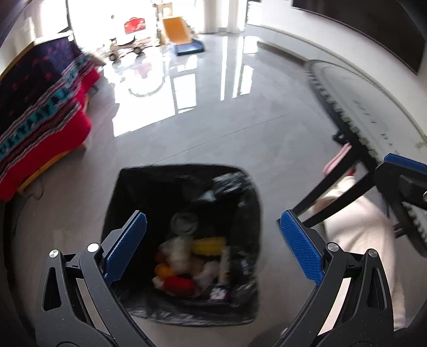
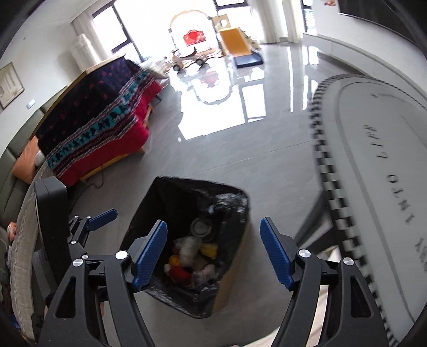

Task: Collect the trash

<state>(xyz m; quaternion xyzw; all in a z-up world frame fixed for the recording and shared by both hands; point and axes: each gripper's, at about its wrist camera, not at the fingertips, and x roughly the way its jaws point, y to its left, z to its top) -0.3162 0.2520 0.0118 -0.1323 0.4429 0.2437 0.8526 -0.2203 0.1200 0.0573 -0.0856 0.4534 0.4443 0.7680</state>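
Trash (image 1: 186,264), loose wrappers and soft scraps, is seen inside a black-lined bin (image 1: 149,181) on the floor, under the left gripper (image 1: 212,249) and right gripper (image 2: 213,252). Both are spread wide and empty. The thin, slippery liner (image 2: 170,186) is judged best gathered at its rim.

Glossy grey floor (image 2: 240,165), bright windows (image 2: 149,24), blanket-draped furn. (image 2: 101,125)

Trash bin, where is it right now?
The black-lined trash bin stands on the grey floor, low centre in both wrist views, between the blanket-covered bed leftward and round table rightward.

glossy grey tiled floor (image 1: 213,128) with black-lined trash bin (image 1: 133,202), blanket-draped bench (image 2: 101,128), table (image 2: 373,160)
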